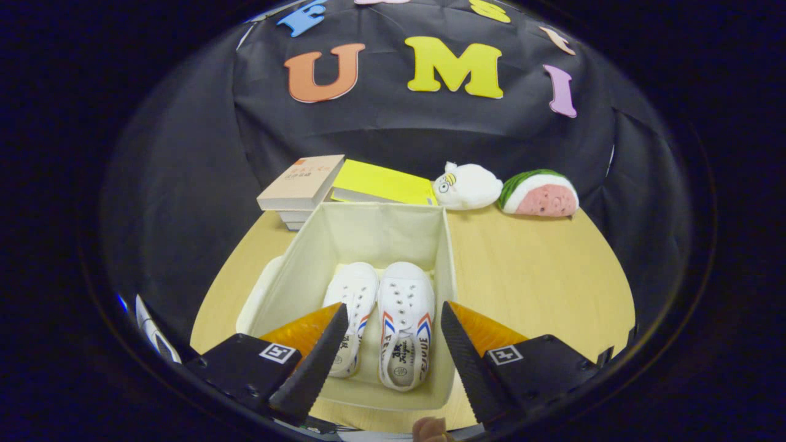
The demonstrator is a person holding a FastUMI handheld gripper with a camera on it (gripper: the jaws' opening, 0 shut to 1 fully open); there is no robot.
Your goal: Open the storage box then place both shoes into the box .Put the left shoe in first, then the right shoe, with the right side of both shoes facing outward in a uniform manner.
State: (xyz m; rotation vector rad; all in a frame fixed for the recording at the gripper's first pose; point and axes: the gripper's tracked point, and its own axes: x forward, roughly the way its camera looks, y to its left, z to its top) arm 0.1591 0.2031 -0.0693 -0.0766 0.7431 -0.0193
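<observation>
An open cream fabric storage box (445,245) stands on the wooden table just ahead of my fingers. Two white canvas shoes with red and blue side stripes lie side by side inside it, toes pointing away from me: one shoe (350,301) on the left and the other shoe (404,319) on the right. My gripper (393,319) hovers open above the box's near end, its fingers spread wide on either side of the right-hand shoe and holding nothing. The box's lid (261,291) lies flat beside the box on its left.
Behind the box sit a stack of books (301,187), a yellow book (384,183), a white plush toy (466,186) and a watermelon-slice plush (540,193). Bare table (540,276) stretches to the right of the box. A fingertip (430,428) shows beneath the gripper.
</observation>
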